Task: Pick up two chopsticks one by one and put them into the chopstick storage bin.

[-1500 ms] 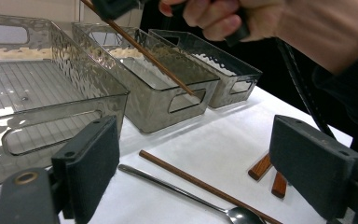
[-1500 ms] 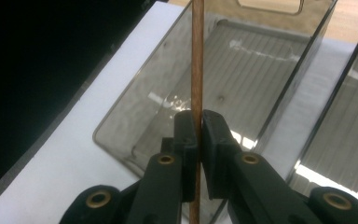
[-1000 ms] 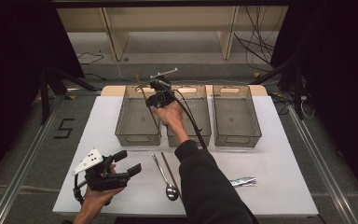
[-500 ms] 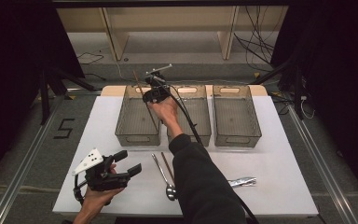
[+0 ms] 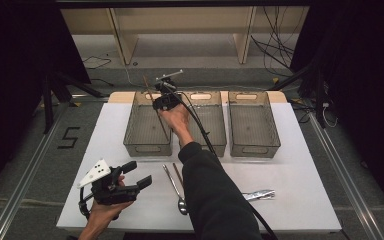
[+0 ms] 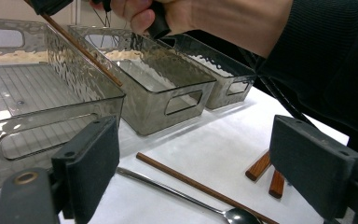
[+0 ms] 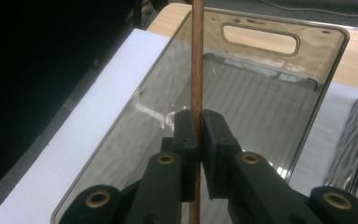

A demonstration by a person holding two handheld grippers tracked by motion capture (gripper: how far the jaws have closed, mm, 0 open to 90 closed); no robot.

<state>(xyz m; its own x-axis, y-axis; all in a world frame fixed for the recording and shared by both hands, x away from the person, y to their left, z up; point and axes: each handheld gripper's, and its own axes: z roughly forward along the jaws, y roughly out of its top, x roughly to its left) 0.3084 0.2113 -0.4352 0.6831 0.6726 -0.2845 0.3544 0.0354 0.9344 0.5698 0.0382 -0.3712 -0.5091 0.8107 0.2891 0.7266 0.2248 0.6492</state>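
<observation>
My right gripper (image 5: 160, 103) is shut on a thin brown wooden chopstick (image 5: 149, 88) and holds it above the left one of three clear smoky bins (image 5: 147, 148). In the right gripper view the chopstick (image 7: 196, 70) runs straight up from between the pressed pads (image 7: 186, 140), with the left bin's ribbed floor (image 7: 261, 102) below. The left gripper view shows that chopstick (image 6: 81, 49) slanting over the bin's rim. My left gripper (image 5: 139, 173) hovers open by the table's front left, with nothing between its fingers.
A metal spoon (image 5: 172, 181) and a second chopstick (image 5: 178, 175) lie side by side on the white table in front of the bins. A silvery flat utensil (image 5: 259, 194) lies at the front right. Two short wooden ends (image 6: 261, 165) show near the sleeve.
My right gripper has carried the chopstick a little to the left, from the divide between the left and middle bins to over the left bin. The left gripper has stayed put.
</observation>
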